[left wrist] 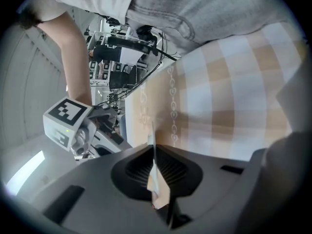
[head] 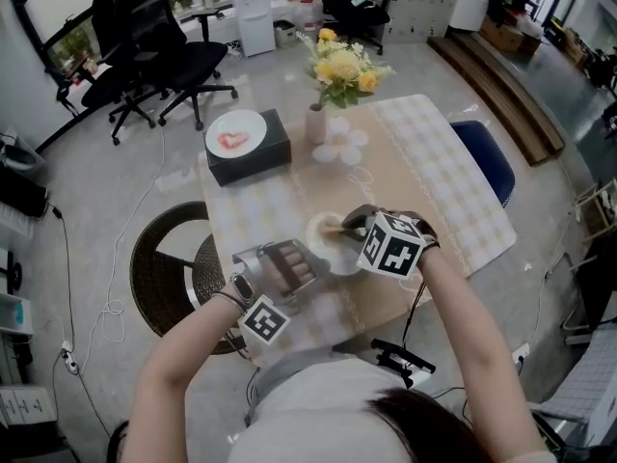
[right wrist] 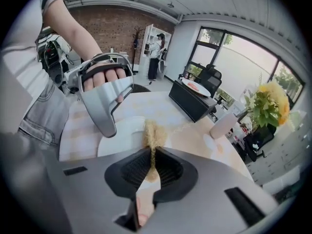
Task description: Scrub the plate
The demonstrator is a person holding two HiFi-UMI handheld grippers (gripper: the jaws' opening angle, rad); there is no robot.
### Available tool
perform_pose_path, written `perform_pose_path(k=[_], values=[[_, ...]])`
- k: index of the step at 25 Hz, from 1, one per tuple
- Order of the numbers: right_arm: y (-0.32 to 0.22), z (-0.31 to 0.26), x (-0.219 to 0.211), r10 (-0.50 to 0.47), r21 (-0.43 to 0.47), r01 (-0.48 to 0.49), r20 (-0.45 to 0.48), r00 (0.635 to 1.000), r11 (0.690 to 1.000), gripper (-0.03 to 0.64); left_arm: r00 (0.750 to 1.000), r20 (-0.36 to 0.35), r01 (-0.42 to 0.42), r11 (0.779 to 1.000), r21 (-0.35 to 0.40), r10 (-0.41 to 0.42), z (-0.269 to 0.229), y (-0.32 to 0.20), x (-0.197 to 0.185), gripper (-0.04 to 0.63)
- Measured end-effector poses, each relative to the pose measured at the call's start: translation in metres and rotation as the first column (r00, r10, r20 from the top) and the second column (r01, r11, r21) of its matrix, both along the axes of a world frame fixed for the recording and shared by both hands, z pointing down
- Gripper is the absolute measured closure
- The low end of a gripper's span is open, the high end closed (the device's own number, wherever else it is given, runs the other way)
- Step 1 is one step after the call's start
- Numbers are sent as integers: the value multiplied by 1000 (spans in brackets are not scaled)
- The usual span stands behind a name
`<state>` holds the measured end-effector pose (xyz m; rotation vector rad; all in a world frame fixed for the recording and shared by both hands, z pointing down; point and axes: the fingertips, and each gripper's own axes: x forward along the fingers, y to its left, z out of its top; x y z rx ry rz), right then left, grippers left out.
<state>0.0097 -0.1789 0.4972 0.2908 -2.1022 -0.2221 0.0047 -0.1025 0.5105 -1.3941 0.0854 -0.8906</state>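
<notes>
Two grippers met over the plate (head: 324, 244), which lay close to the near edge of the table (head: 453, 191). The left gripper (head: 307, 257) had its jaws pressed together on the plate's rim, pinching it thin between the pads. That was a brace, I'd say, so the plate couldn't skid. The right gripper (head: 349, 224) was clamped on a straw-coloured scrubber (head: 332, 226), tuft down on the plate's face, set to rub while the other side held firm.
</notes>
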Motion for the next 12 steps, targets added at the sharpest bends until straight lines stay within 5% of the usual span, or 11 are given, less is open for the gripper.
perform_pose_path(k=[12], values=[[-6, 26, 52, 132, -48, -134, -46, 990, 990, 583, 1000, -3, 3, 1000, 2, -3, -1, 1, -1, 575]])
